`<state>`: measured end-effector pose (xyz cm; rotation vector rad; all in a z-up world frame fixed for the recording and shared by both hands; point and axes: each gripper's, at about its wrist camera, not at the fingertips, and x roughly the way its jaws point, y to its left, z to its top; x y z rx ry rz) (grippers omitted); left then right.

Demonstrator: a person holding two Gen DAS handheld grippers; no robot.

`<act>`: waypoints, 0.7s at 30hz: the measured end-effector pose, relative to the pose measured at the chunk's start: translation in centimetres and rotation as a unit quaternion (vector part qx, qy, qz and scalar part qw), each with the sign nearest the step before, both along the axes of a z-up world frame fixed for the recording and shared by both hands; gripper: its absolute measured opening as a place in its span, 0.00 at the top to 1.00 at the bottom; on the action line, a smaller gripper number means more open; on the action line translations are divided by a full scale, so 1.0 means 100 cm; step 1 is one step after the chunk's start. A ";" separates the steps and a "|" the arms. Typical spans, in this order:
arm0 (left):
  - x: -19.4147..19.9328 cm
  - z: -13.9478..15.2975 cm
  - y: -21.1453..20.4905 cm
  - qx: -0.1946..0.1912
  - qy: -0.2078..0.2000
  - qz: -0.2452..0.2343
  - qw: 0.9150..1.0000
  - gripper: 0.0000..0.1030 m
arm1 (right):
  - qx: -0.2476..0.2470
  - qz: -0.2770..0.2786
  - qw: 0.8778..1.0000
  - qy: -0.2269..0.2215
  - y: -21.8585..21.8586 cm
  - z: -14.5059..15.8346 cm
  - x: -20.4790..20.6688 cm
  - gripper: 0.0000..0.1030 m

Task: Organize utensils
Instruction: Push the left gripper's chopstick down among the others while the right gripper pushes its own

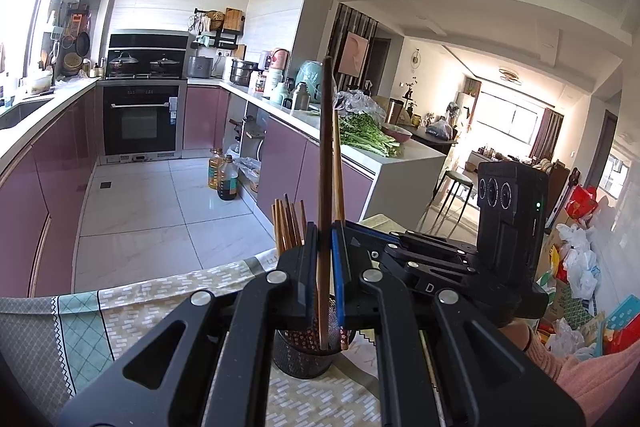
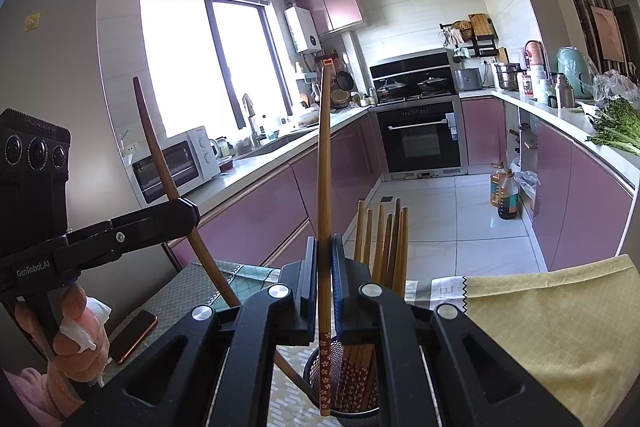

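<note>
1. A dark brown wooden chopstick [image 1: 325, 163] stands nearly upright, pinched between the narrow jaws of the left gripper [image 1: 325, 267]; its lower tip reaches down to the holder's mouth.
2. A lighter brown chopstick with a red flower-patterned lower end [image 2: 324, 195] is clamped upright in the right gripper [image 2: 324, 275], its tip hanging over the rim of the holder.
3. The black round wire-mesh utensil holder [image 2: 342, 413] sits on a table covered by a pale patterned cloth [image 1: 152, 307], directly below both grippers.
4. More brown chopsticks with red patterned ends [image 2: 384, 239] already stand inside it, leaning together.
5. In the left wrist view the gripper body hides most of the holder [image 1: 296, 355]; only its lower wall shows.
6. In the right wrist view the holder's base is cut off by the lower edge.
7. A dark phone with a copper edge [image 2: 132, 335] lies on the table near the person's left hand [image 2: 76, 331], which is partly out of view.
</note>
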<state>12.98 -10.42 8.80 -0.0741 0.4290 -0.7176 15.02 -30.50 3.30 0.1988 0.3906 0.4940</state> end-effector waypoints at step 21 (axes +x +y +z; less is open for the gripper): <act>0.007 -0.005 -0.014 0.027 0.023 0.013 0.999 0.93 | -0.010 -0.022 1.000 0.017 0.010 -0.015 0.015 0.94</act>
